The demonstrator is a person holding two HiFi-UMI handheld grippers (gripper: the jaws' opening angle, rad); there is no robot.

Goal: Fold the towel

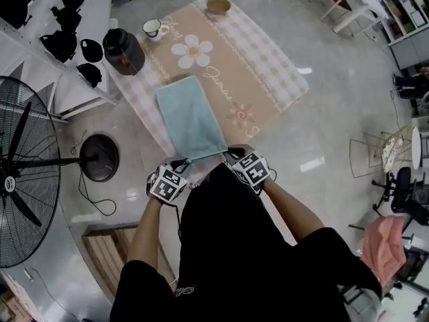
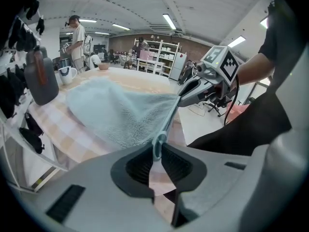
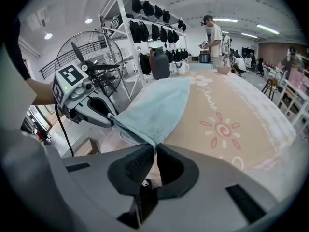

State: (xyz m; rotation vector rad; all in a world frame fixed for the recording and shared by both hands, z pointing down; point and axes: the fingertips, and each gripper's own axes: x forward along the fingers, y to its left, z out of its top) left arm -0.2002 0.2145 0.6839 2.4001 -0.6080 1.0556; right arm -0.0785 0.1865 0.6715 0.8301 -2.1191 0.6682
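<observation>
A light blue towel [image 1: 191,116] lies lengthwise on a table with a beige and pink flowered cloth [image 1: 258,72], its near edge lifted off the table's front edge. My left gripper [image 1: 182,163] is shut on the towel's near left corner; in the left gripper view [image 2: 157,151] a loop of hem sits pinched between the pads. My right gripper [image 1: 229,155] is shut on the near right corner, and the towel [image 3: 159,100] runs away from its jaws [image 3: 154,151]. The near hem hangs stretched between the two grippers.
At the table's far end stand a dark jug [image 1: 124,51], a white mug [image 1: 153,29] and a bowl [image 1: 218,5]. A standing fan [image 1: 27,159] and a white shelf with black caps [image 1: 67,19] are at the left. A wooden crate [image 1: 110,253] sits on the floor beside me.
</observation>
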